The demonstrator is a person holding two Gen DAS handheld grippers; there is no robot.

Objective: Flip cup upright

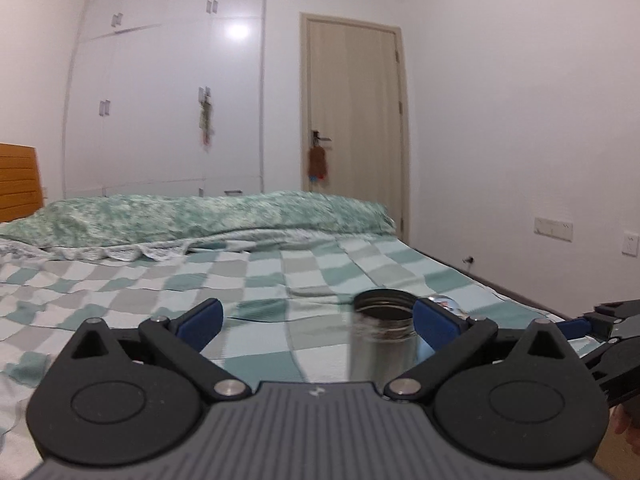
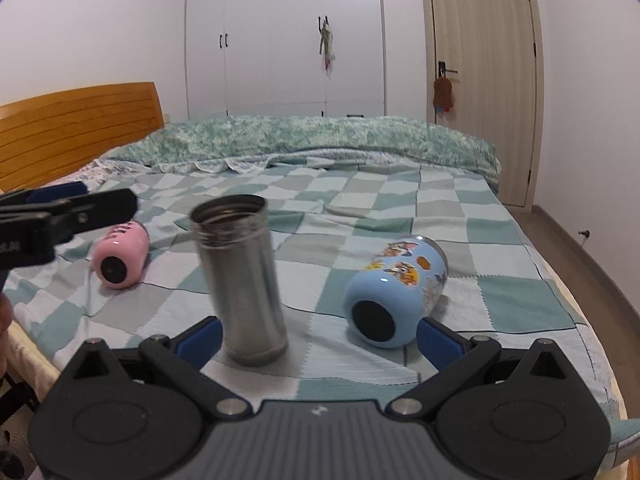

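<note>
A steel cup [image 2: 246,280] stands open end up on the checked bedspread, leaning slightly left and blurred. It stands just ahead of my right gripper [image 2: 318,338], which is open, its blue pads apart and free of the cup. The cup also shows in the left wrist view [image 1: 382,340], close to the right pad of my open left gripper [image 1: 316,320]. A pink cup [image 2: 120,254] lies on its side at the left. A light blue cartoon cup [image 2: 396,288] lies on its side at the right. The left gripper appears at the left edge of the right wrist view [image 2: 68,216].
The checked bedspread [image 2: 360,208] covers the bed, with a green quilt [image 2: 320,140] bunched at the far side. A wooden headboard [image 2: 76,128] is at the left. White wardrobes [image 2: 280,36] and a door [image 2: 484,80] are behind. The bed edge and floor [image 2: 600,272] lie to the right.
</note>
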